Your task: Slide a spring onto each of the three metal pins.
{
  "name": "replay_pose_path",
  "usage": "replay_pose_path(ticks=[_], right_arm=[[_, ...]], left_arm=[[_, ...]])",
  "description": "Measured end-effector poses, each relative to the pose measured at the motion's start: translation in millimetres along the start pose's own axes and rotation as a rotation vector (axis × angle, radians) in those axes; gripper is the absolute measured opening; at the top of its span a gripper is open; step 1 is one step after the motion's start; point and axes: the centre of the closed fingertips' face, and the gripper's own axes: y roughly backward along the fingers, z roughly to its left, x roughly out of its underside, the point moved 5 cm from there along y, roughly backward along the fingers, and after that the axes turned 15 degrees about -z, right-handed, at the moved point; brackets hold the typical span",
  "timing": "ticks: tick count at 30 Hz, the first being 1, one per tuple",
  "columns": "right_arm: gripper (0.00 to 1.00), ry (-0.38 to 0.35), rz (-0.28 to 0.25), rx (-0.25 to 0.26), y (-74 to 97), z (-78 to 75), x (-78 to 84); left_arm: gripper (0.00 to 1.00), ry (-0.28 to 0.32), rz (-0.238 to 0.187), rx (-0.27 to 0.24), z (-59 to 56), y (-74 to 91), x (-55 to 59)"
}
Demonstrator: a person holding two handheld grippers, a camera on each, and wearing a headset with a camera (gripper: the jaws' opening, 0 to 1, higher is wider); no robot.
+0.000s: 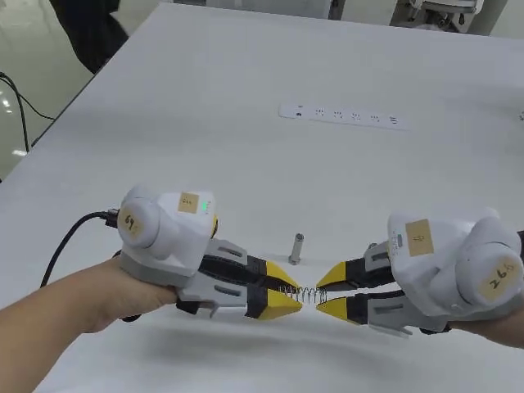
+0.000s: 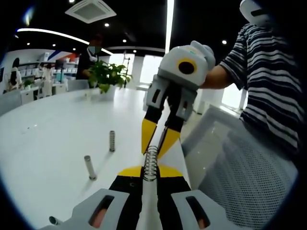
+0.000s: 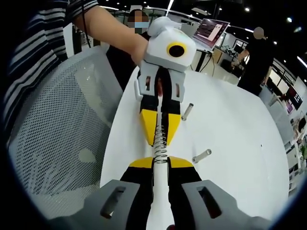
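Clamps spring (image 1: 309, 293) in left gripper (image 1: 295, 295), jaws together; cannot tell grip of right gripper (image 1: 320, 295), at spring's 3 o'clock. Upright metal pin (image 1: 296, 248) at 12 o'clock, apart.

Bright, even light covers the white table (image 1: 246, 74); a soft shadow lies at 6 o'clock. A ceiling lamp (image 2: 169, 19) glows at 12 o'clock. Both gripper views bend near their edges.

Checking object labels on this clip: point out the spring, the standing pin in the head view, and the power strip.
spring (image 1: 304, 292), head view, middle of the coil.
pin (image 1: 295, 250), head view, middle of its shaft.
power strip (image 1: 344, 115), head view, centre of its top face.
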Motion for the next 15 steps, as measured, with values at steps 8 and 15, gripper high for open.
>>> replay_pose_path(ticks=[8,15], right_arm=[[0.07,0.016,-0.022,0.0,3.4,-2.4,-10.4],[0.07,0.014,-0.066,-0.011,3.2,-3.8,-26.1]], left_arm=[[0.02,-0.001,0.006,0.003,-0.3,1.1,0.7],[0.02,-0.021,0.031,0.001,-0.6,0.8,4.2]])
